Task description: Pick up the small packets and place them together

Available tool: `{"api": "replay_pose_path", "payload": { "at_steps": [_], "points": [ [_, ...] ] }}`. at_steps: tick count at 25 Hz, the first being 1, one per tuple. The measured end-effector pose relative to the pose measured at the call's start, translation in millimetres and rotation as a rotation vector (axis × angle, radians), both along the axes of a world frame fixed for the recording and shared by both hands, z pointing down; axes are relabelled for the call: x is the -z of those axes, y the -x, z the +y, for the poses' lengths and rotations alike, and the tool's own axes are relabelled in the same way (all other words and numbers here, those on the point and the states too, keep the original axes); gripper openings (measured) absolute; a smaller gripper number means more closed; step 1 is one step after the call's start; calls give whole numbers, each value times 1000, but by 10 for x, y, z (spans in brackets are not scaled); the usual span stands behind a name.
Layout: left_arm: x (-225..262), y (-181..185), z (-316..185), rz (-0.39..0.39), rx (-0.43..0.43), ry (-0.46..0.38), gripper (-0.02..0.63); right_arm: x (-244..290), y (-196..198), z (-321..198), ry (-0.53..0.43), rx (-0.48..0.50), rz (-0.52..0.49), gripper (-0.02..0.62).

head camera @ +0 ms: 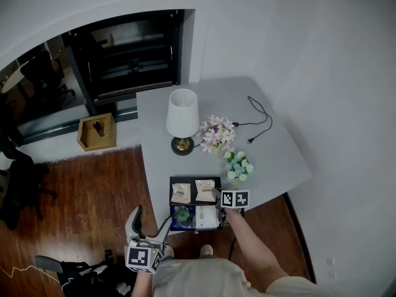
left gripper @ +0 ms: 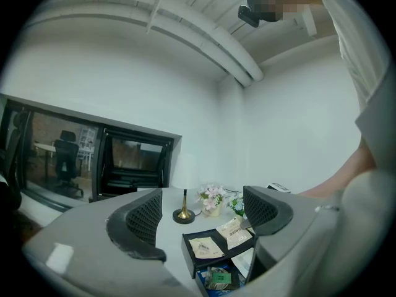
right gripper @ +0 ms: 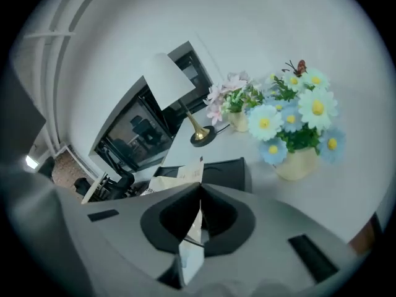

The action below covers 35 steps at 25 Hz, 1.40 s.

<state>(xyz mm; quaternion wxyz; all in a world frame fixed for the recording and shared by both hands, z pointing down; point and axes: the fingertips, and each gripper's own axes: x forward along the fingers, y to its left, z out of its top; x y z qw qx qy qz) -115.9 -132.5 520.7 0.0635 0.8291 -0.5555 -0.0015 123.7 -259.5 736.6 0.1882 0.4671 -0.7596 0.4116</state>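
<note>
On the grey table (head camera: pixel 278 153) – wood floor (head camera: pixel 93 190), white walls (head camera: pixel 346 73) – we note the right gripper (right gripper: pixel 199 187) at the black tray's (head camera: pixel 193 190) right edge, clamped on a packet (right gripper: pixel 180 174) held edge-on, long axis pointing trayward. The left gripper (left gripper: pixel 201 193) is short of the tray, wide and empty.

Right gripper (head camera: pixel 221 198), at the black tray's (head camera: pixel 193 193) right corner, pinches what looks like a packet (right gripper: pixel 190 249); left gripper (head camera: pixel 150 223) hangs agape, lower-left of the tray.
</note>
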Motion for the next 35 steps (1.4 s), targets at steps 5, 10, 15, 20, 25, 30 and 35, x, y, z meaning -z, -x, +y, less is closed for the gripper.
{"api": "replay_pose_path", "payload": {
  "at_steps": [5,10,15,20,25,30,35],
  "points": [
    [6,-10,25,-9,-3,3,413,-133,-151,9,24,-16,242,35],
    [6,7,43,-12,1,2,413,278,-98,-75,-169,-24,244,41],
    [20,-1,19,-14,-8,-11,413,1344,-13,63,-602,-24,75,44],
    [111,-51,-18,22,-23,-20,413,2140,-107,405,-869,-58,-35,379],
    [247,-144,-43,-15,-31,-71,413,2339,-167,815,-961,-73,26,387],
    [208,-132,-29,-87,11,-82,413,2343,-11,1103,-993,-22,98,327],
    [133,-157,34,-95,11,-64,413,2186,132,1132,-949,55,172,321]
  ]
}}
